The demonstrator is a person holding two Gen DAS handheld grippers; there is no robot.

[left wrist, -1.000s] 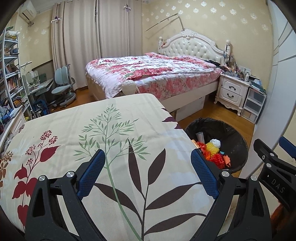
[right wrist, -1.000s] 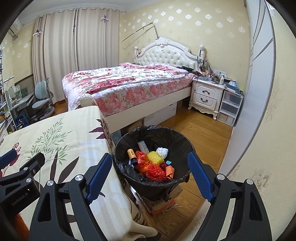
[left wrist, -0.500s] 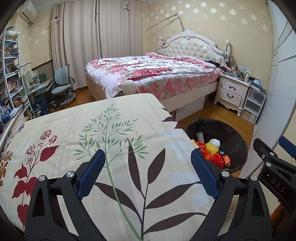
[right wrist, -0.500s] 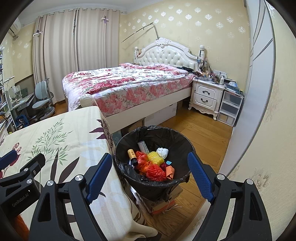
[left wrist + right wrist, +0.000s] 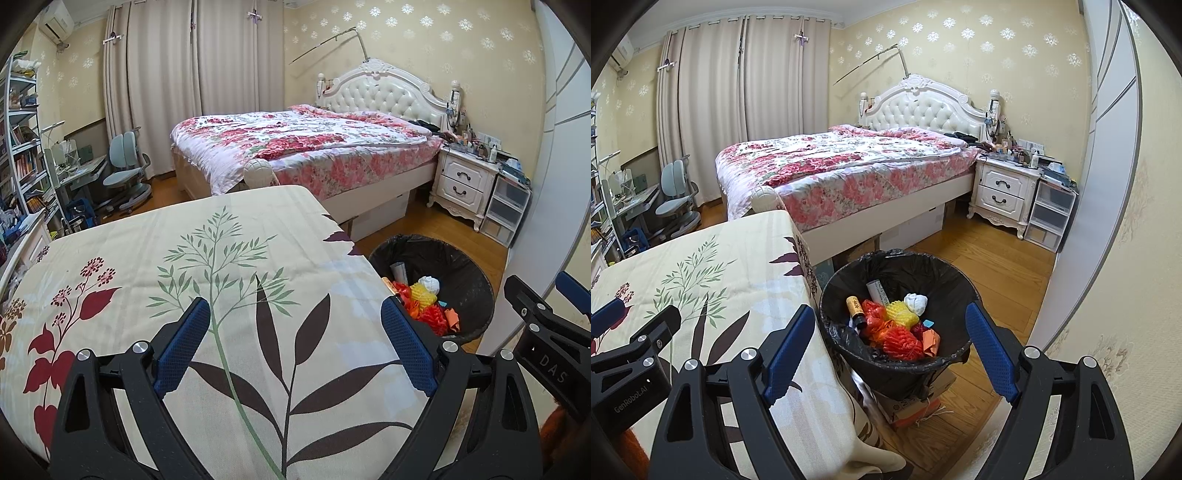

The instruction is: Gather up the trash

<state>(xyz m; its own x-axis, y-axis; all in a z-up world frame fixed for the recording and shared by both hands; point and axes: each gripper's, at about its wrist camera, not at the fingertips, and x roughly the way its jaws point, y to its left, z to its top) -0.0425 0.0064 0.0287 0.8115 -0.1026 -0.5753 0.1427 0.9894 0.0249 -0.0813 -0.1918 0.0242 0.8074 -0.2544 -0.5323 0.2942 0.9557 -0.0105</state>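
Right wrist view: our right hand-held gripper (image 5: 890, 347) hangs spread and empty over the lined bin (image 5: 945, 360), where the trash (image 5: 899, 325) lies; our left hand-held gripper (image 5: 295, 343), also spread, waits above the cleared desk (image 5: 155, 251).

A bedroom is seen, its walls (image 5: 960, 55) papered in pale yellow with a white floral motif and its floor (image 5: 990, 266) laid in warm wood boards. Beige curtains (image 5: 166, 85) are drawn shut across the far wall, and an air conditioner (image 5: 55, 20) is mounted high beside them. A bed (image 5: 295, 144) with a white tufted headboard and a floral quilt is flanked by a white nightstand (image 5: 463, 181) and plastic drawers (image 5: 508, 212), while a desk (image 5: 79, 170), a grey chair (image 5: 125, 173) and a bookshelf (image 5: 22, 147) are placed at the left.
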